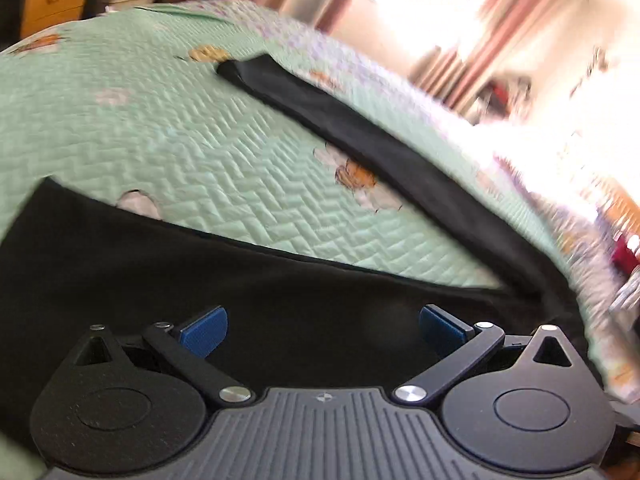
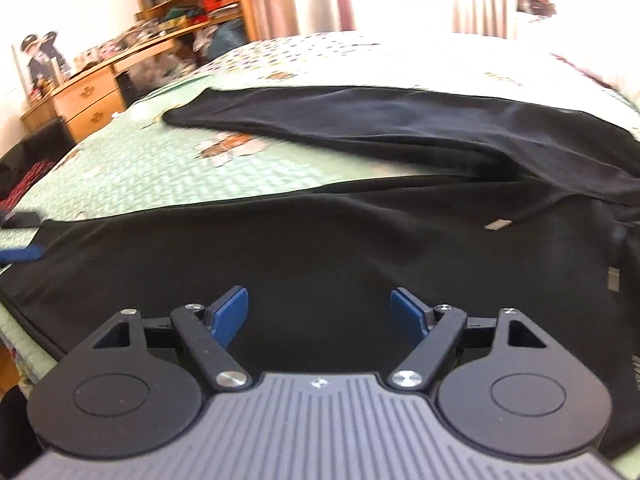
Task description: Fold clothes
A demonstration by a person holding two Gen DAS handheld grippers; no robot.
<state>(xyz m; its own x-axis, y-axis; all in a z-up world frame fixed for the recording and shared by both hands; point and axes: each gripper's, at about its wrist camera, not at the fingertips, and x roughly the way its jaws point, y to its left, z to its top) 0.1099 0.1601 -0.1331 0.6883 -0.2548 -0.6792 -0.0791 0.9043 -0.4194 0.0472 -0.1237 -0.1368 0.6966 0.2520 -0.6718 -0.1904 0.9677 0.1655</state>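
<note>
Black garment (image 2: 320, 240) spread on green quilted bedspread (image 1: 180, 152); wooden desk (image 2: 92, 96) beyond; both grippers' fingers released.

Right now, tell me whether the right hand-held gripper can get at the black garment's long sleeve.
Probably yes: the right hand-held gripper is open, and the sleeve lies flat and uncovered on the bedspread ahead.

Both views are taken from the wrists, angled down along the fingers, close above the bed. Left wrist view is tilted and blurred, faced across the green quilt (image 1: 168, 128) toward bright curtains. Right wrist view is faced toward a wooden desk (image 2: 90, 100) and shelves. Shared: black garment (image 1: 280, 304) (image 2: 320, 248), quilt.
</note>
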